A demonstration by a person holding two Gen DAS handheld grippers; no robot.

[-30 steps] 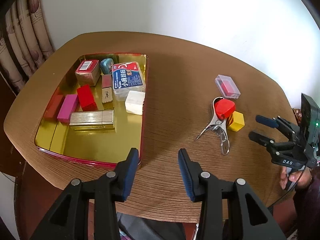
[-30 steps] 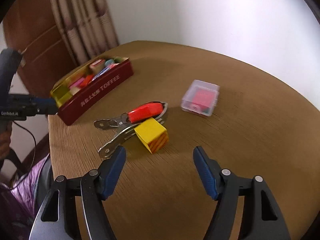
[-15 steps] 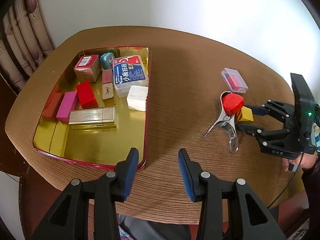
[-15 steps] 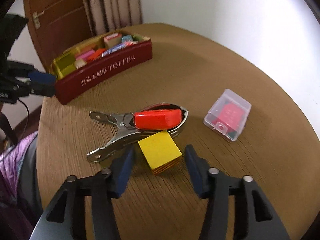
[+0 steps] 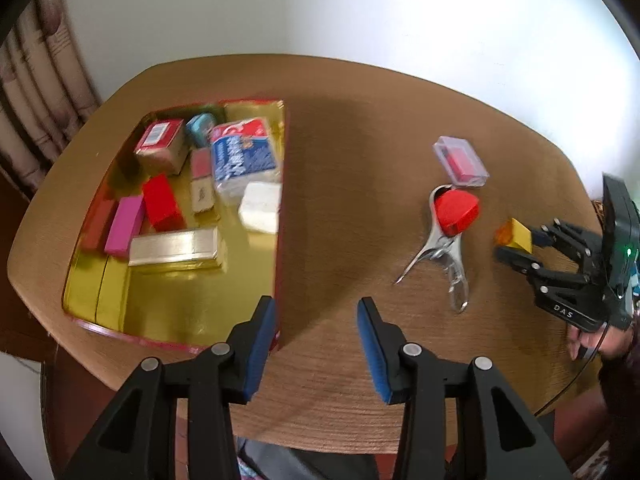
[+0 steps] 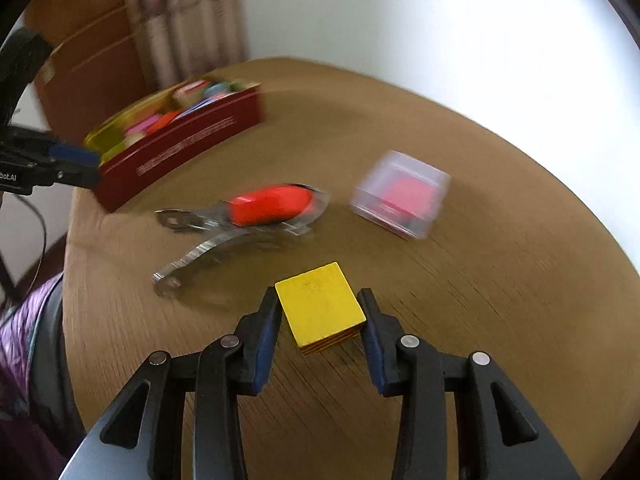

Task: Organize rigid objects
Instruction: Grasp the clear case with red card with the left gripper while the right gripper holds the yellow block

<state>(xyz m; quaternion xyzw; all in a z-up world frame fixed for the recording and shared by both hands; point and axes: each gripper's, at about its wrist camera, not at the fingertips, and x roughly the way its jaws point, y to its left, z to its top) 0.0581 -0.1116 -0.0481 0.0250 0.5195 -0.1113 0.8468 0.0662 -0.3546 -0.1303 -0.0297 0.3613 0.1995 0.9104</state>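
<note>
The right gripper (image 6: 320,312) has just closed onto a yellow block (image 6: 320,306) above the bench (image 6: 460,300), while the left gripper (image 5: 316,320) hangs half open, empty.

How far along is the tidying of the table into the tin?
Mostly done: the red tin already holds several boxes and blocks. In hand: the right claw has just been closing on the yellow block, its pads now pressing its sides. Left on the table: the red piece lying on the metal clamp and the clear case. The left claw is open, empty.
</note>
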